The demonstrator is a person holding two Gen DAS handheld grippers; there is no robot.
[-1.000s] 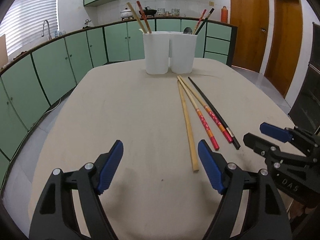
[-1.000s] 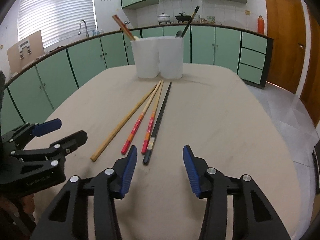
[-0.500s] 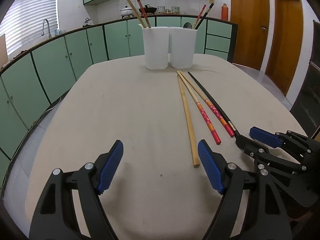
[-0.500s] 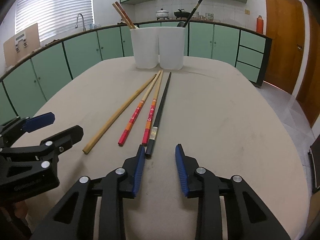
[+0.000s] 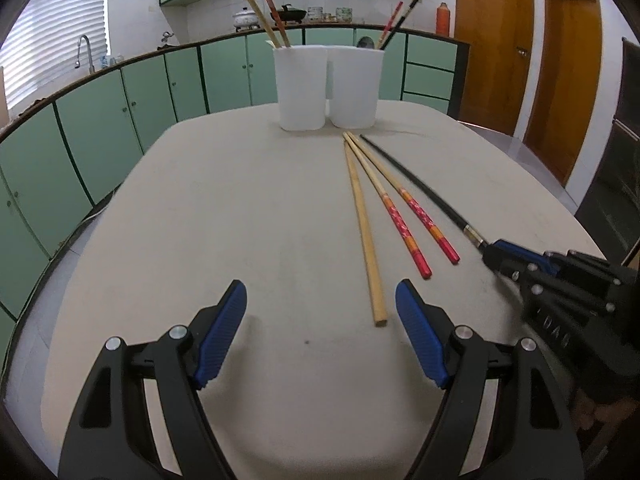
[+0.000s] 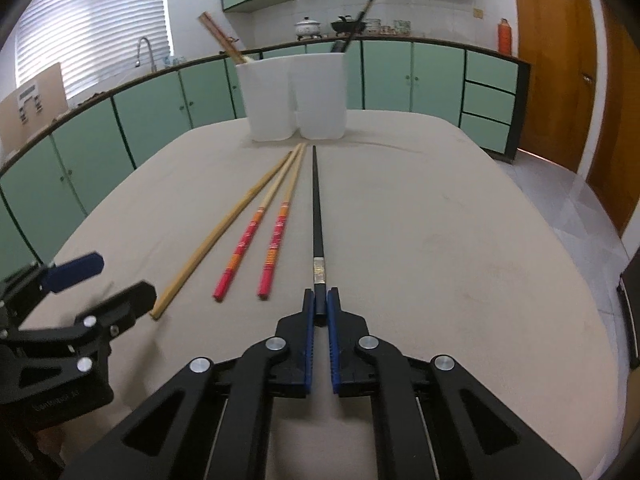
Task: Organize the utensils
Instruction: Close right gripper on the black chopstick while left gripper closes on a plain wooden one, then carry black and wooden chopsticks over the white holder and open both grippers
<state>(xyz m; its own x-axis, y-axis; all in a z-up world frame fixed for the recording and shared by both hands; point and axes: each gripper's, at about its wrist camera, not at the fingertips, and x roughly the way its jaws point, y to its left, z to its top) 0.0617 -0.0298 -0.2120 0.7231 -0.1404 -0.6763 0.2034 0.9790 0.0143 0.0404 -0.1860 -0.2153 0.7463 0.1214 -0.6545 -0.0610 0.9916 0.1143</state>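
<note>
Several chopsticks lie on the beige table: a plain bamboo one [image 5: 365,232], two red-and-orange ones [image 5: 400,220], and a black one [image 6: 317,216]. My right gripper [image 6: 319,303] is shut on the near end of the black chopstick, which still lies along the table; it also shows in the left wrist view [image 5: 496,254]. My left gripper [image 5: 320,312] is open and empty above the table, left of the bamboo chopstick's near end. Two white holders [image 5: 301,88] [image 5: 355,86] stand at the far edge with chopsticks in them.
The table [image 5: 240,220] has rounded edges. Green cabinets [image 5: 100,120] curve around behind and to the left. Wooden doors [image 5: 492,40] are at the right. My left gripper shows at the left of the right wrist view [image 6: 96,280].
My right gripper moved forward to the black chopstick's near end and closed on it. My left gripper stayed open and hardly moved.
</note>
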